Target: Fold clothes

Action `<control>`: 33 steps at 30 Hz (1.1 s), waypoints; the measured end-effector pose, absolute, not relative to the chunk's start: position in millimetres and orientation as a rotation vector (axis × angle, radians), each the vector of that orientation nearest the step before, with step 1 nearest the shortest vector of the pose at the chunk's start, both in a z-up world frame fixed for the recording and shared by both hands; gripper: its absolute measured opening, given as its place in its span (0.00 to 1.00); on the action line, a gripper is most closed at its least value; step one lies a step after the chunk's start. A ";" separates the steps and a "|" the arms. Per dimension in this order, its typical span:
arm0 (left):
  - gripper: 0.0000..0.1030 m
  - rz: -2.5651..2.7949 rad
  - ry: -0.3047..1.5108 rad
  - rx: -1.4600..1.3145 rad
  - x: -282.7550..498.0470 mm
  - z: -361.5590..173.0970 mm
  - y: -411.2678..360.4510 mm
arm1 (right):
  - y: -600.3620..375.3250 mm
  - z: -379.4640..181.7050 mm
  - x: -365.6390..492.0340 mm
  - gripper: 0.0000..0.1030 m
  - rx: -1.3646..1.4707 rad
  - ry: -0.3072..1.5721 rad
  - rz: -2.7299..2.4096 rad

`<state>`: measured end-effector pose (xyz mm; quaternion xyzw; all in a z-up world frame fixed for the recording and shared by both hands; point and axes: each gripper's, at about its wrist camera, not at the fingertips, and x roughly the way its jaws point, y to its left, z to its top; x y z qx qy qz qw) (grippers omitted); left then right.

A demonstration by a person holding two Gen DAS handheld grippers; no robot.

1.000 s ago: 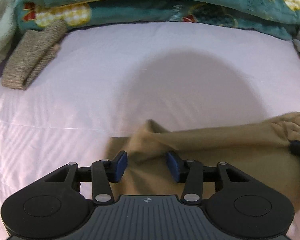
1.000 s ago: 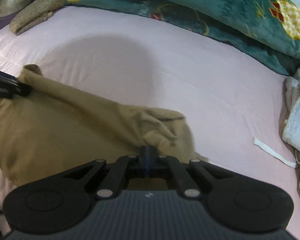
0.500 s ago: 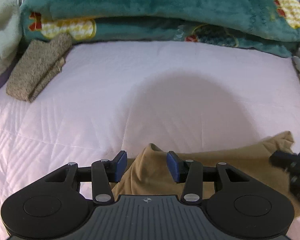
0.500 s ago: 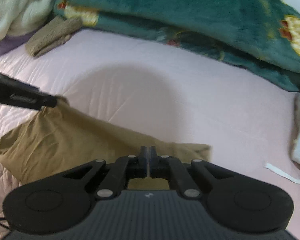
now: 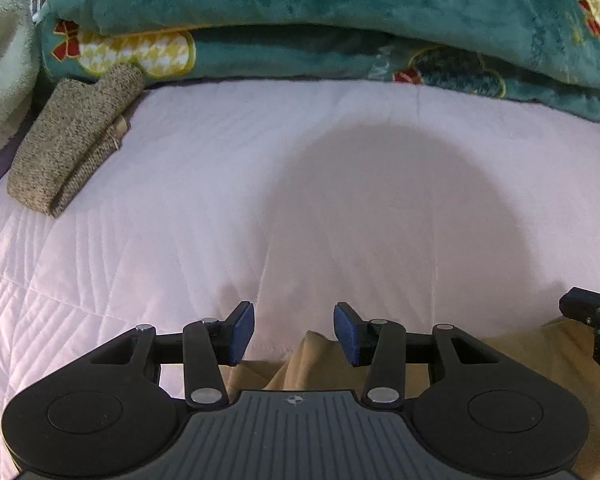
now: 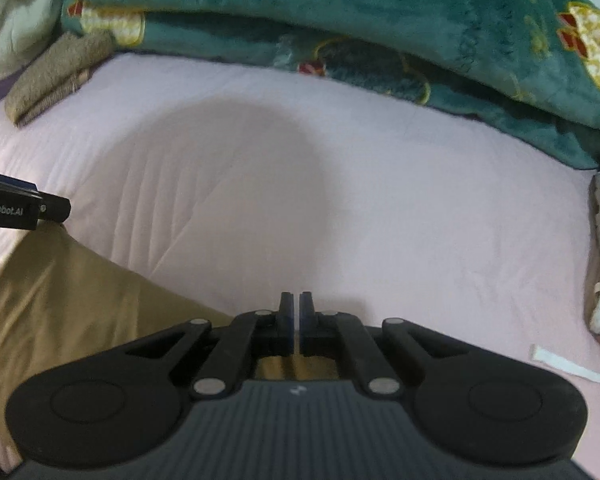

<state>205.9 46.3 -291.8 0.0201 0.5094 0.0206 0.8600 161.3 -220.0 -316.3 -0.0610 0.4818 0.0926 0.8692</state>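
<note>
**Left fingers spread, right fingers pressed nearly together over the tan garment**

Left wrist view: the blue-padded fingers (image 5: 242, 334) of the left gripper (image 5: 294, 332) stand wide apart with nothing between the pads. A peak of the tan garment (image 5: 320, 364) rises just below the gap, low on the pink quilted bed cover (image 5: 260, 184). The right gripper (image 5: 594, 320) shows at the right edge, over the cloth's far end. A folded speckled knit (image 5: 72, 140) lies far left, by the teal blanket (image 5: 300, 12).

Right wrist view: the right gripper (image 6: 295, 320) has its fingers nearly touching, a thin slit between them; whether cloth is pinched there cannot be told. The garment (image 6: 60, 300) spreads to the lower left, reaching under the left gripper (image 6: 24, 208). A white strip (image 6: 568, 364) lies at lower right.
</note>
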 end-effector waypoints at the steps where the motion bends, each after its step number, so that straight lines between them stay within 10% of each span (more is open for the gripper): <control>1: 0.45 0.033 1.077 0.044 200.5 -285.2 44.6 | -220.0 -309.5 154.9 0.02 -0.121 1.006 0.197; 33: 0.48 0.013 1.253 0.010 62.4 -316.0 39.3 | -169.9 -314.2 51.2 0.01 -0.183 1.027 0.248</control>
